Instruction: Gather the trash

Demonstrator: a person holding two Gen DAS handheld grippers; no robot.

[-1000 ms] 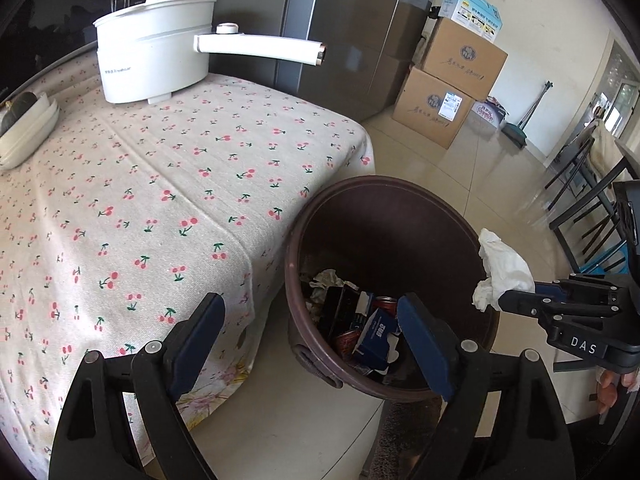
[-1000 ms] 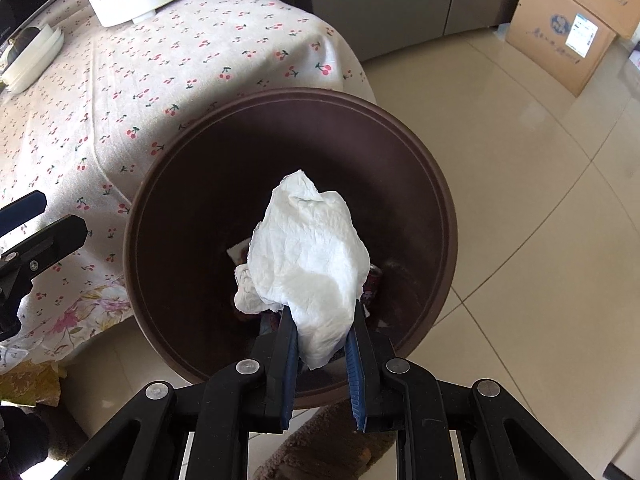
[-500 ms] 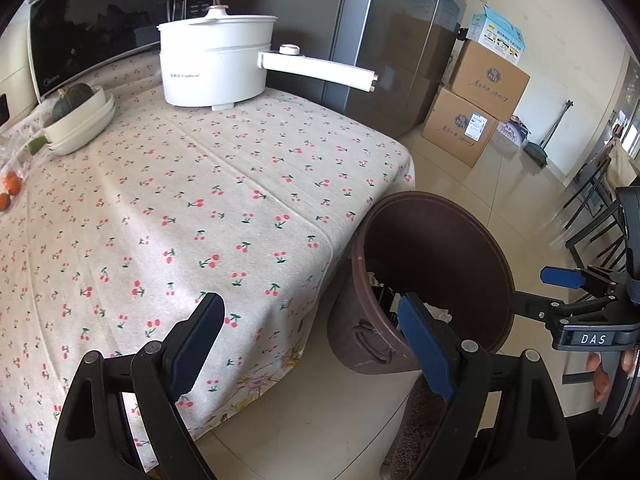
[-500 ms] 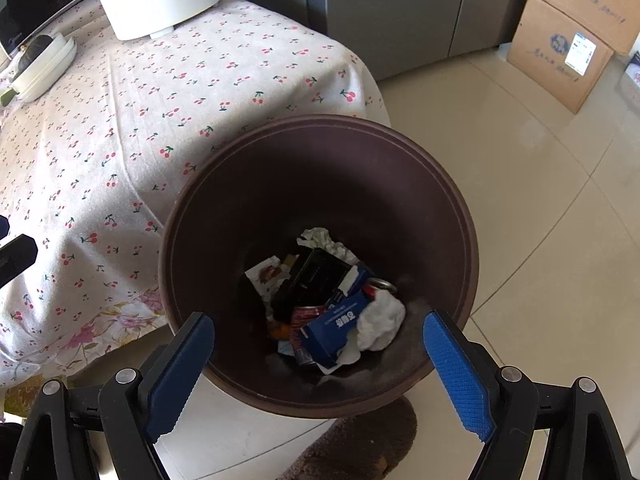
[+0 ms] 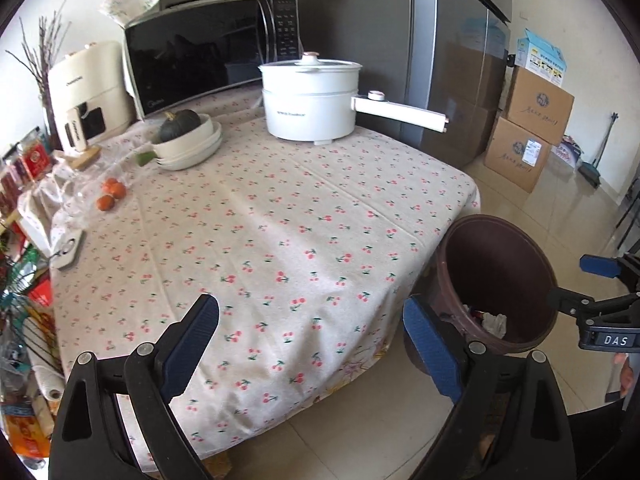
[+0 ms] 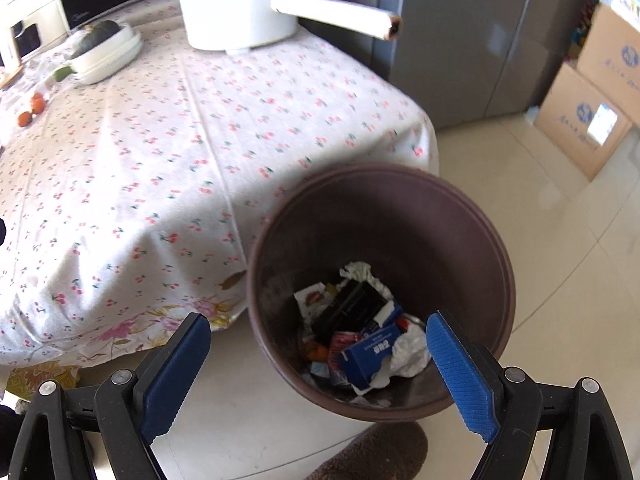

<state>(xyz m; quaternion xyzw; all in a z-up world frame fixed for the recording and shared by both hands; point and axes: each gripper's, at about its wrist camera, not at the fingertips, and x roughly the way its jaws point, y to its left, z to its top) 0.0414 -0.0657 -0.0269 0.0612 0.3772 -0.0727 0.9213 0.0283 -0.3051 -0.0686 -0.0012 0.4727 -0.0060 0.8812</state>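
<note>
A dark brown trash bin (image 6: 460, 216) stands on the floor by the table's corner; it also shows in the left wrist view (image 5: 532, 256). Inside lie a white crumpled tissue (image 6: 412, 354), a blue box (image 6: 370, 354), a black box (image 6: 348, 306) and wrappers. My right gripper (image 6: 318, 364) is open and empty, above the bin's near rim. My left gripper (image 5: 312, 344) is open and empty, over the front edge of the cherry-print tablecloth (image 5: 280, 240). The right gripper (image 5: 600, 288) shows at the right of the left wrist view.
On the table stand a white electric pot (image 5: 310, 100) with a long handle, a white dish with a squash (image 5: 188, 140), small oranges (image 5: 110, 194), a microwave (image 5: 208, 48) and a cream appliance (image 5: 86, 92). Cardboard boxes (image 5: 528, 132) and a grey fridge (image 5: 452, 60) stand behind. A brown mat (image 6: 372, 456) lies by the bin.
My right gripper opened and let the white tissue fall into the bin, then drew back. My left gripper rose and swung left, bringing the table top into view.
</note>
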